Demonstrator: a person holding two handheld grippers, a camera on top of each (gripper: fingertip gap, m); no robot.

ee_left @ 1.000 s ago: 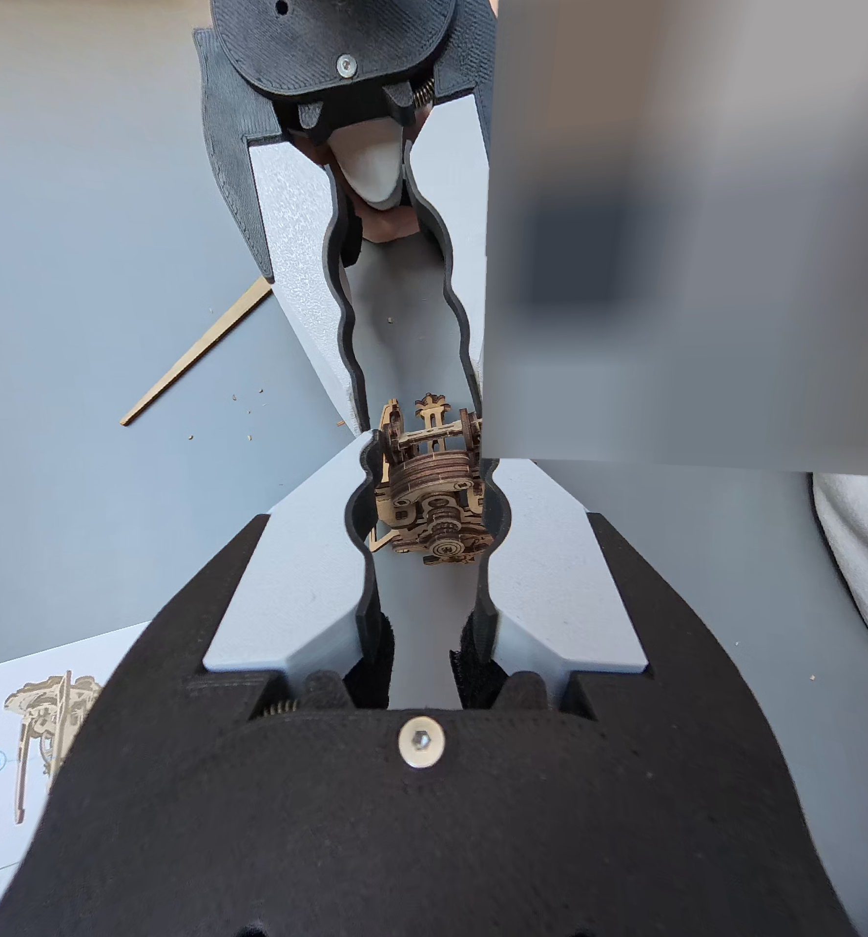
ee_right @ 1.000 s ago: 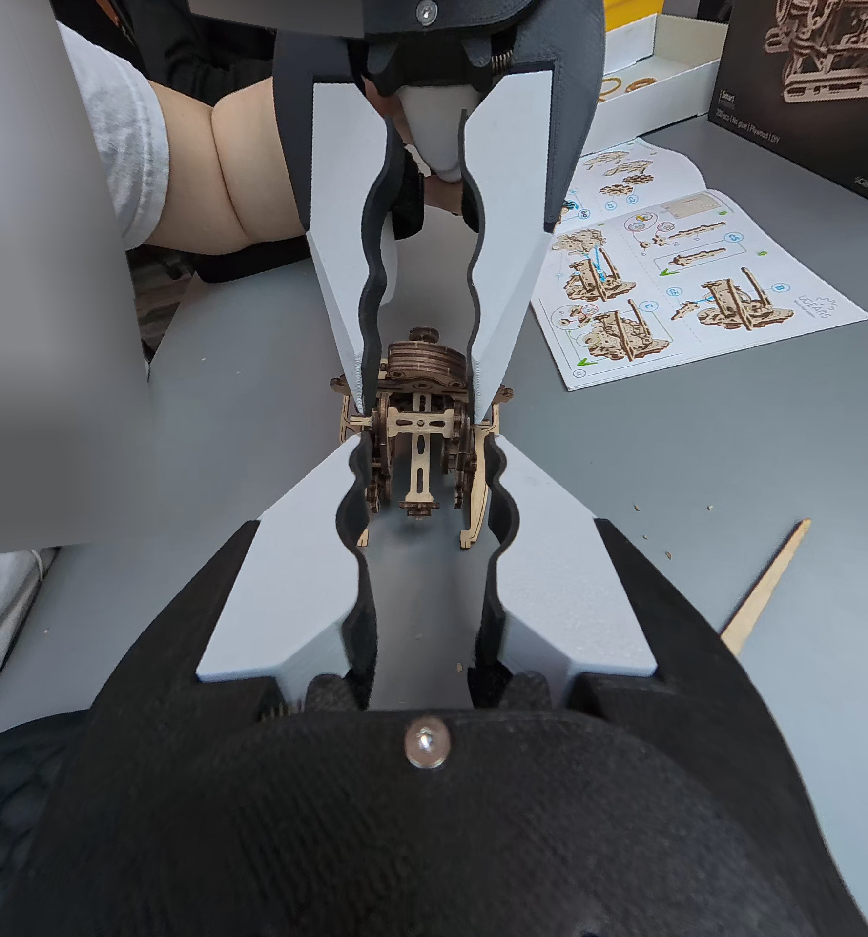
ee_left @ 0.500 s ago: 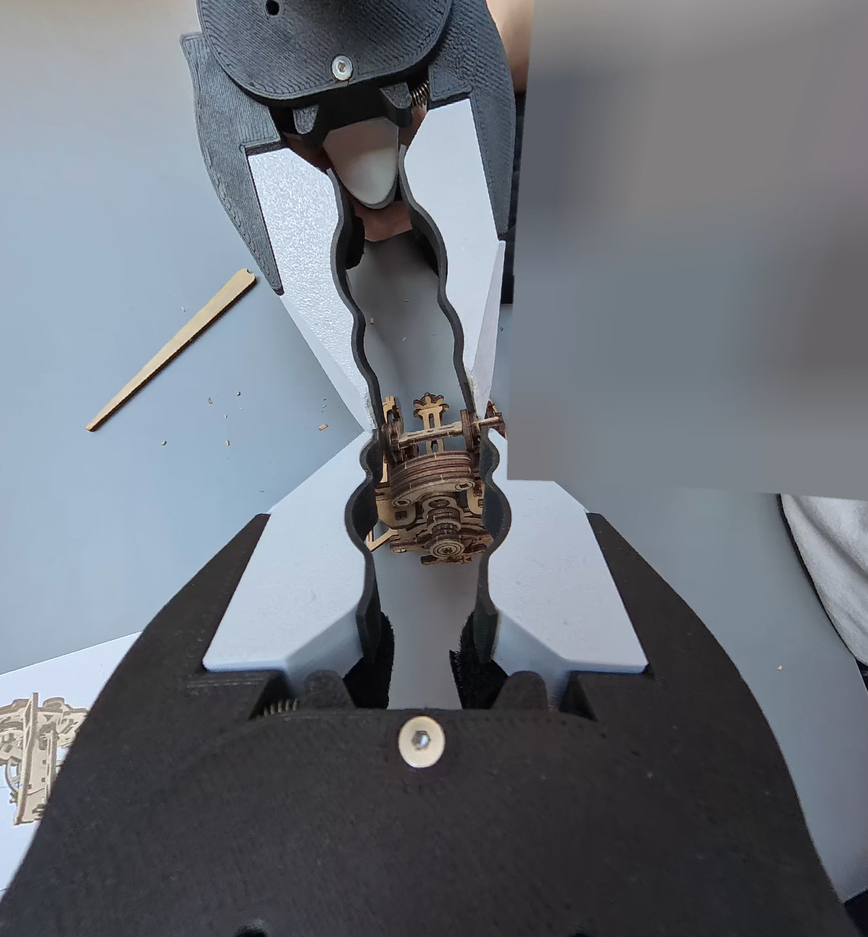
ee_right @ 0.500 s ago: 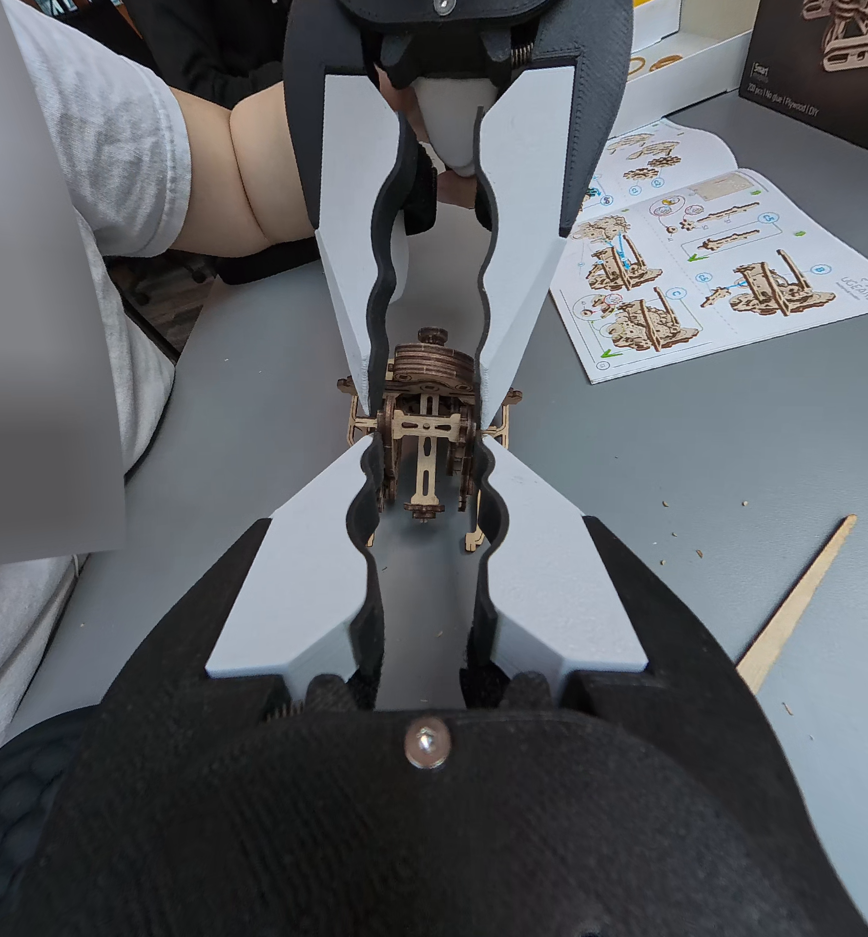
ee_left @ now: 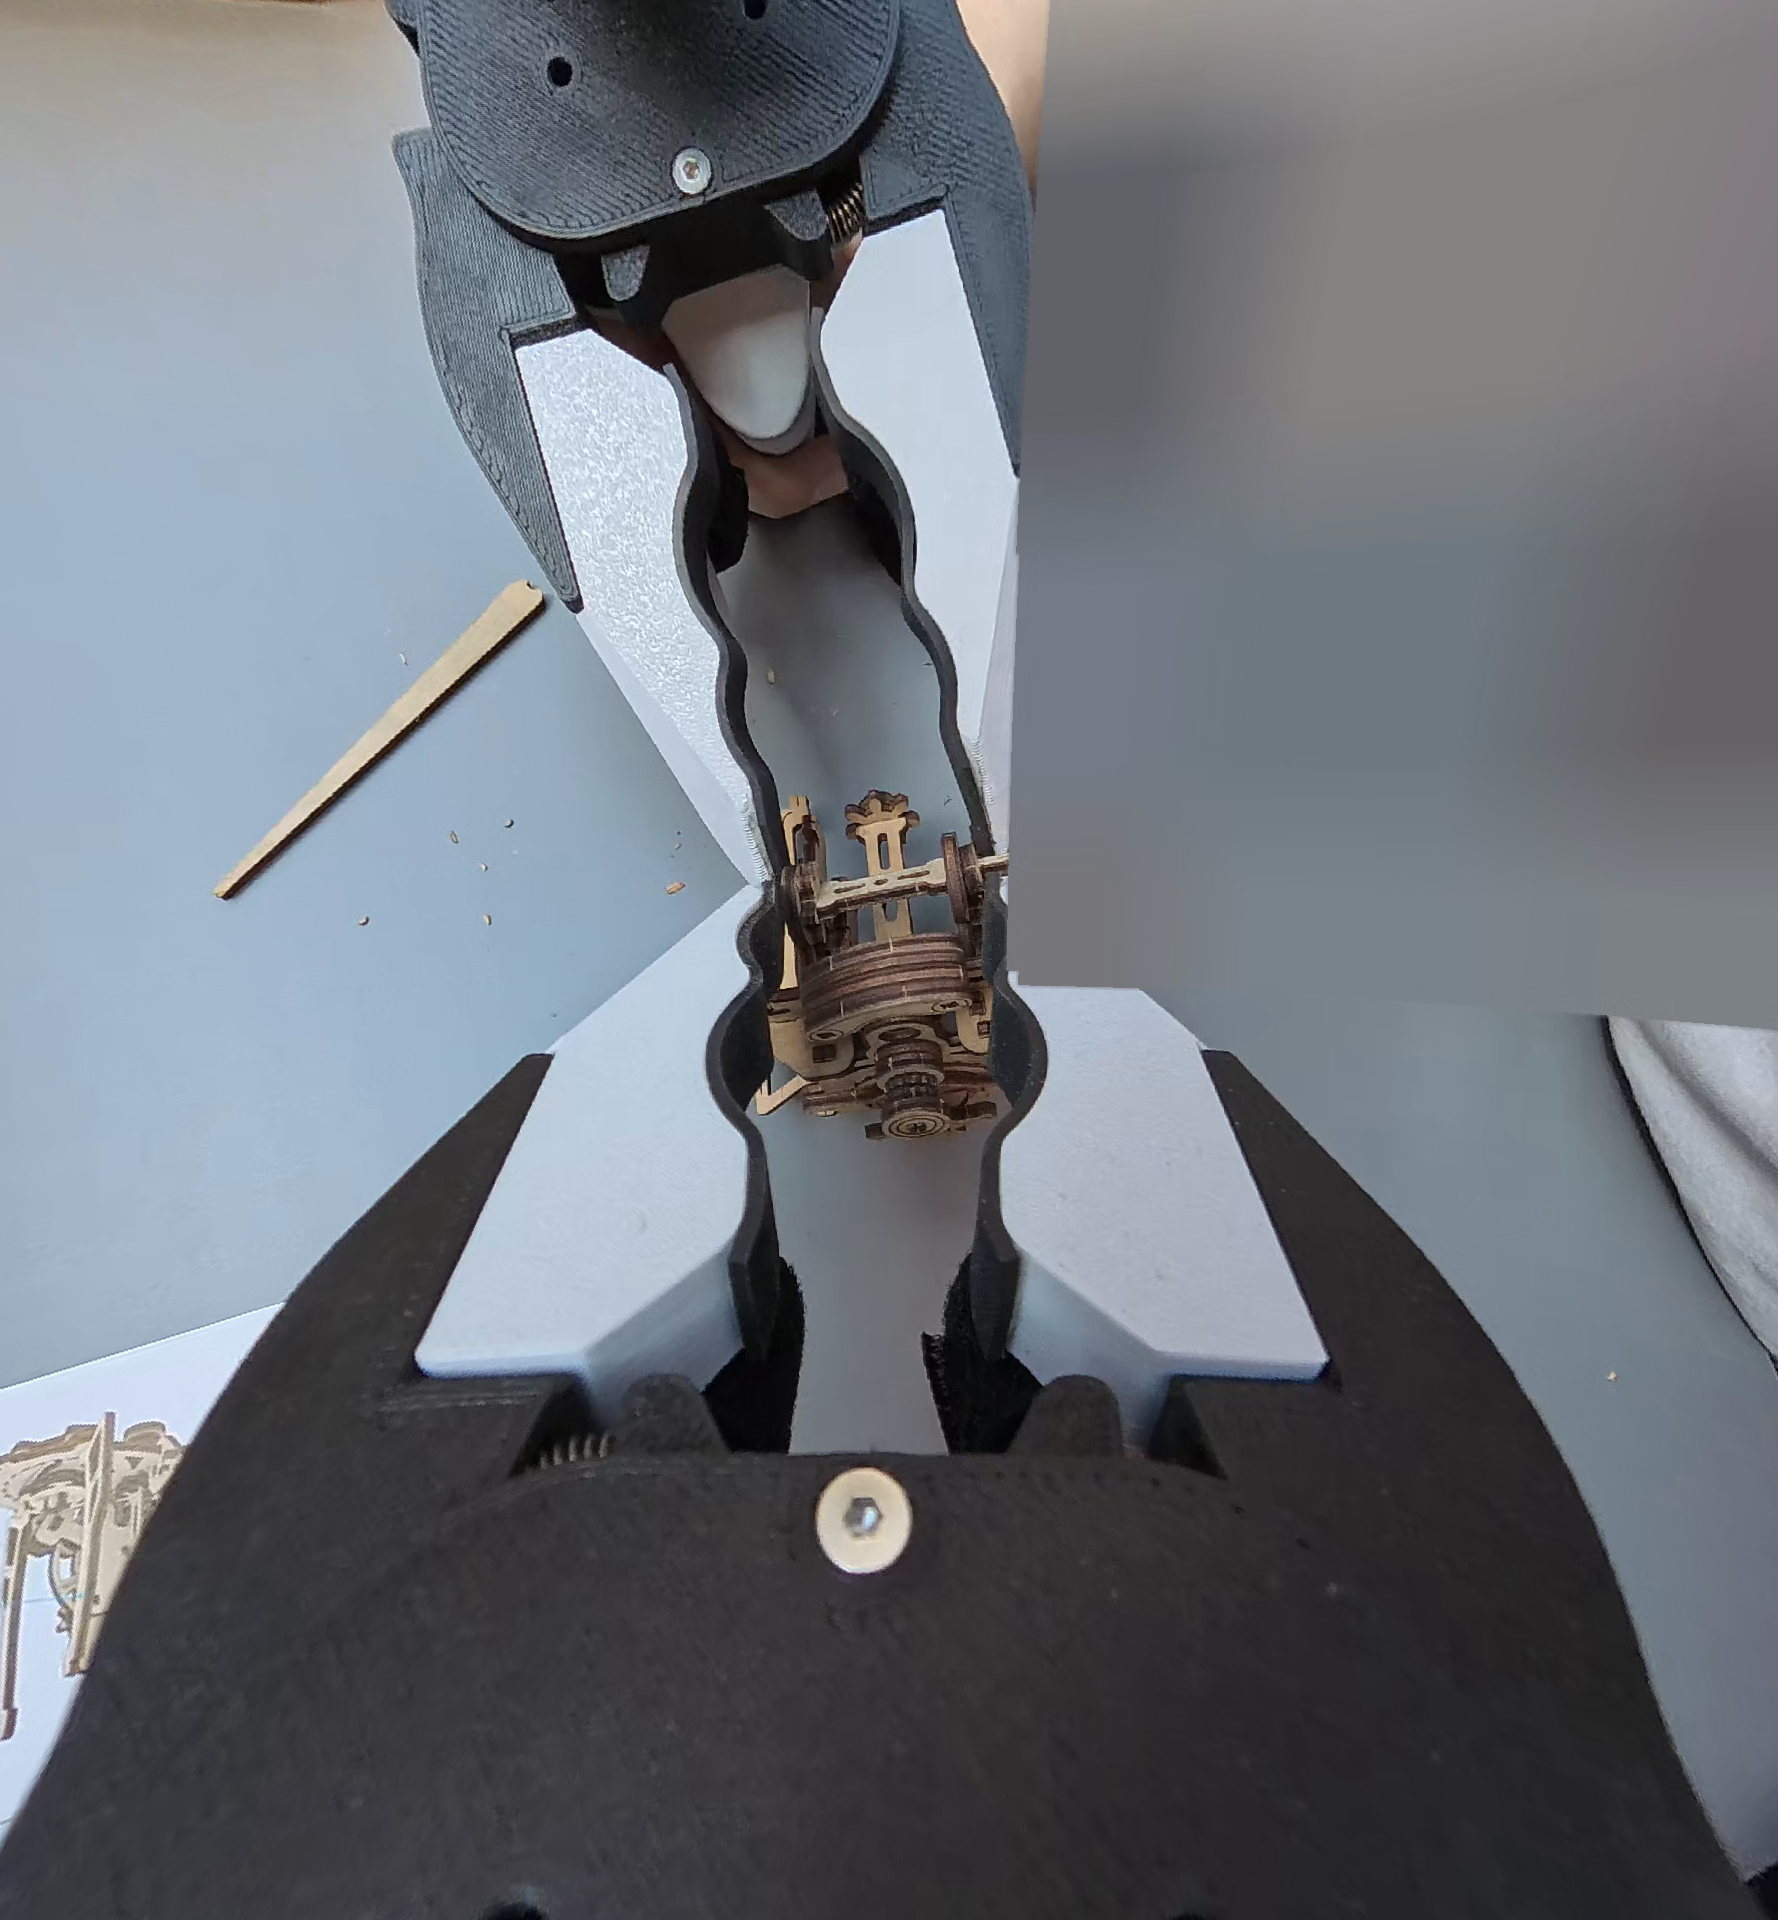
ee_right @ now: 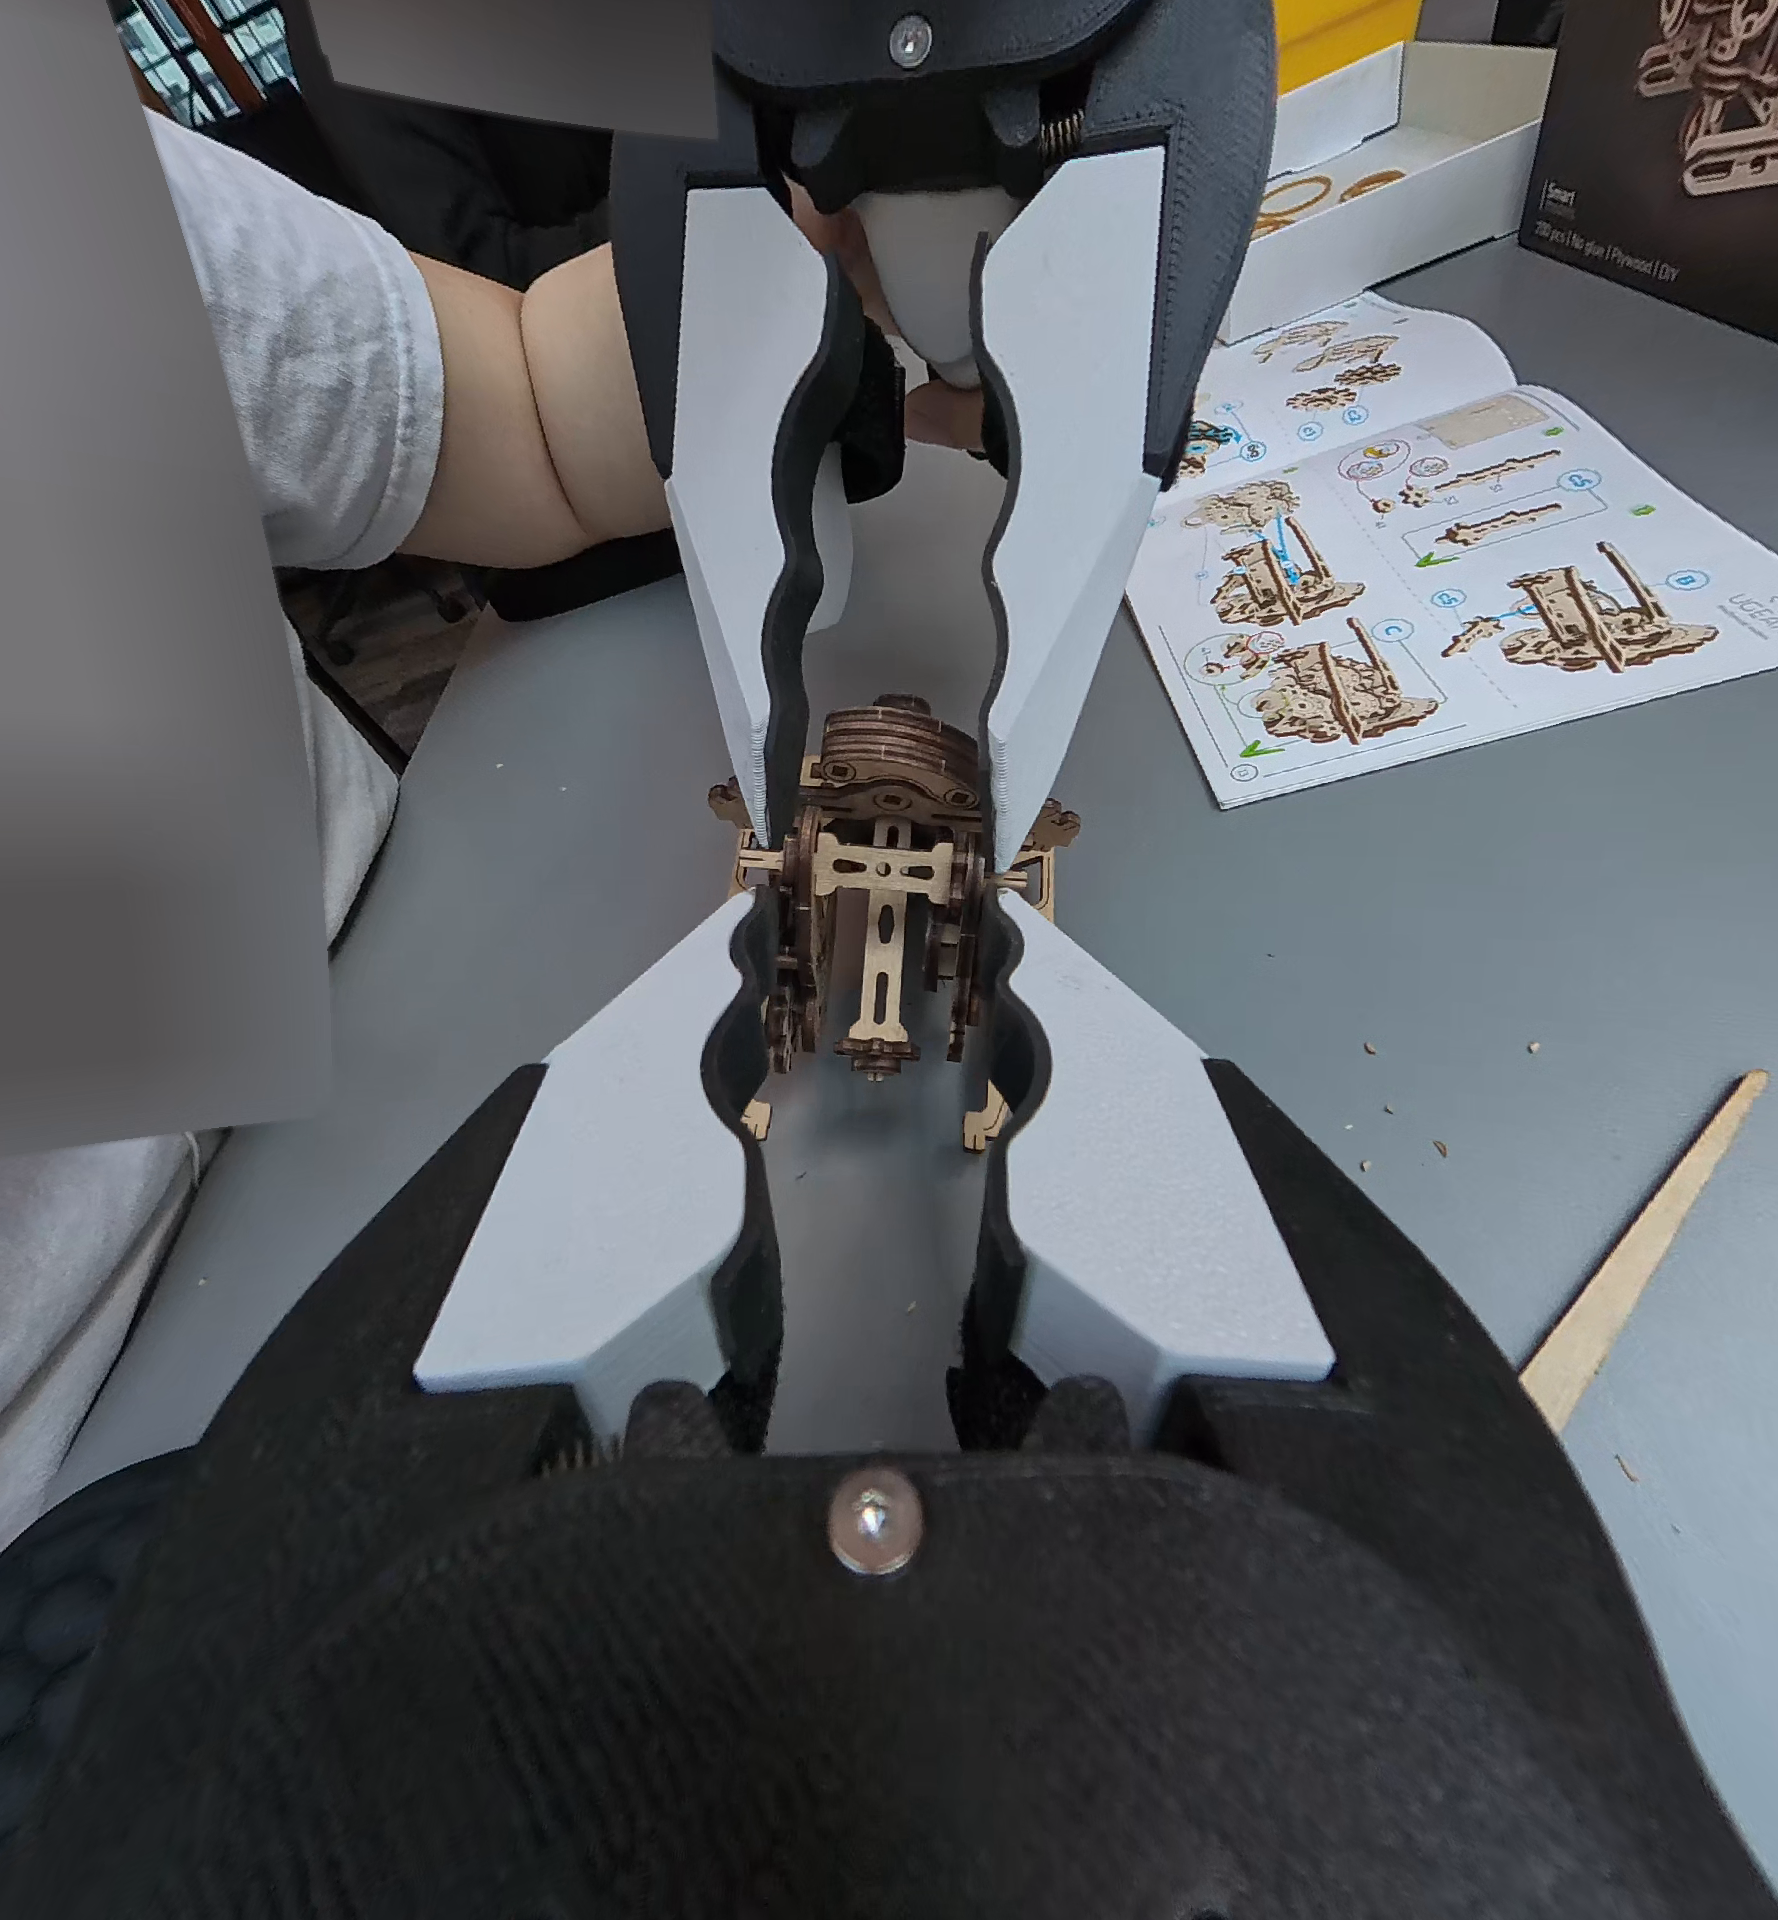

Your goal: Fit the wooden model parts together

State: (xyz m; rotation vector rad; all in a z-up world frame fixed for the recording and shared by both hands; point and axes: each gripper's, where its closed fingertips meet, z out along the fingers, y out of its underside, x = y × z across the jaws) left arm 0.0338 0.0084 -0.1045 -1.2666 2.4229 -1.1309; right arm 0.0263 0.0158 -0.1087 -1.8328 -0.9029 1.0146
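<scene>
The wooden model [ee_left: 885, 1023] is standing on the grey table [ee_left: 137, 623], the left gripper [ee_left: 877, 997] and right gripper [ee_right: 877, 914] both clenching its sides; light, brittle fretwork, probably wanting gentle frame holds.

Print on instruction booklet [ee_right: 1467, 561] & dark kit box [ee_right: 1695, 156]; wording left out.

Grey table [ee_right: 1384, 935], wooden model [ee_right: 885, 894] standing on it, open instruction booklet [ee_right: 1487, 582], thin wooden strip [ee_right: 1633, 1257], scattered wood crumbs [ee_right: 1404, 1132]
</scene>
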